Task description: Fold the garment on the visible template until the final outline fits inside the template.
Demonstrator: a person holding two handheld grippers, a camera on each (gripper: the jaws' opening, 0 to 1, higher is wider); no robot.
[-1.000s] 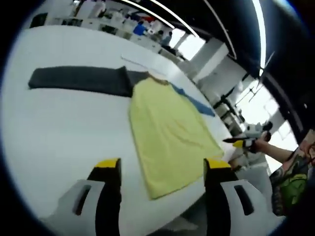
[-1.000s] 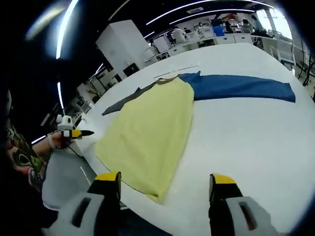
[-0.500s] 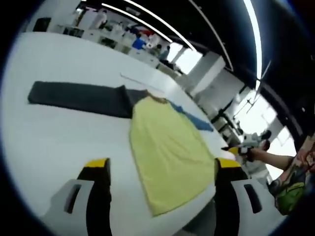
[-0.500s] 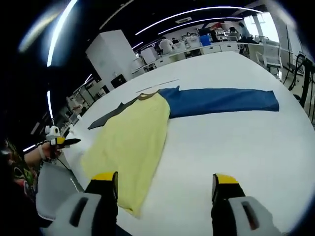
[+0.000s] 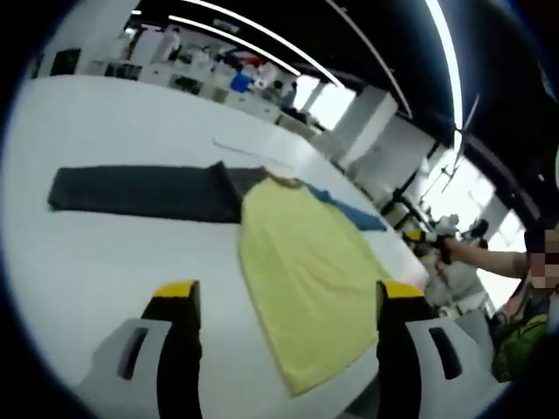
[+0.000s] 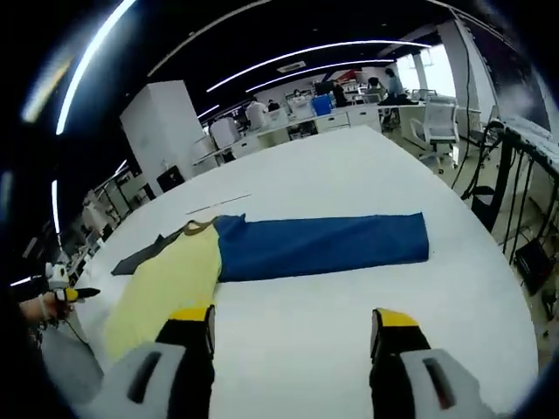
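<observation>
Cloth is what this job turns on: the yellow garment (image 5: pixel 301 288) looks thin, light and limp, the sort of thing that will sag and slide on the smooth white table (image 5: pixel 96 253) and crease wherever it is pinched. It lies flat and lengthwise, collar at the far end, hem at the near edge of the table. A dark grey strip (image 5: pixel 140 190) runs out from under its far-left side, and a blue strip (image 6: pixel 323 246) runs out to the right, seen long and flat in the right gripper view; whether these are the template or other cloths I cannot tell. My guess is the best hold is at the hem corners or along a side edge, one gripper to each, pinching a single layer and lifting low so the fold lands square.

The left gripper (image 5: pixel 279 301) hangs above the near-left part of the table, its yellow-tipped jaws spread wide with nothing between them, pointing along the garment. The right gripper (image 6: pixel 288 325) is likewise agape and empty, held over the near right of the table, well apart from the cloth, aimed past the garment's right edge toward the blue strip. Neither touches the fabric.
</observation>
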